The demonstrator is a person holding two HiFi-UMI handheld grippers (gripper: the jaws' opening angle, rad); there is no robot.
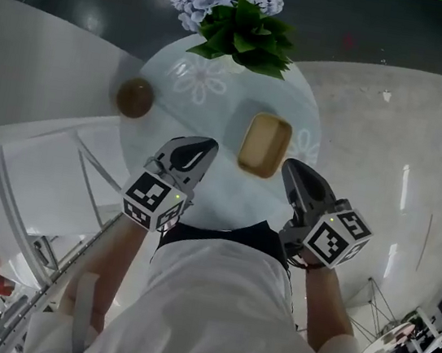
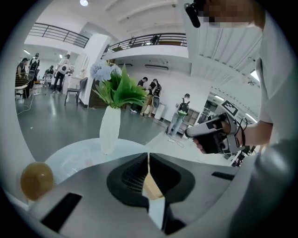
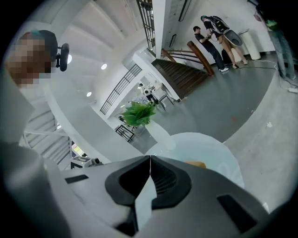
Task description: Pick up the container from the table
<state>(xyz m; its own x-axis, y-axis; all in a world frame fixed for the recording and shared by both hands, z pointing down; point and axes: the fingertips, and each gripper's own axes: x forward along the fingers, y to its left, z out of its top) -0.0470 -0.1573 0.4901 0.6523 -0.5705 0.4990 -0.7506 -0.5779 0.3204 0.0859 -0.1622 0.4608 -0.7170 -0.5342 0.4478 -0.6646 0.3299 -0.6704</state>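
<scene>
Pale-blue round table (image 1: 220, 130) on glossy floor (image 1: 372, 153) bears tan container (image 1: 264, 144); left gripper (image 1: 200, 148) and right gripper (image 1: 292, 170) clenched, empty.

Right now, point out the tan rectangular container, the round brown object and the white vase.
tan rectangular container (image 1: 264, 144), head view, its hollow centre.
round brown object (image 1: 135, 97), head view, its top.
white vase (image 2: 110, 130), left gripper view, mid body.

Bright, even indoor light fills all 3 views. White streaks of glare lie on the glossy pale grey floor (image 1: 404, 191), and small round ceiling lamps (image 3: 104, 66) glow overhead. The 2 gripper views bend strongly toward black, vignetted corners, and their nearest grey surfaces look soft.
</scene>
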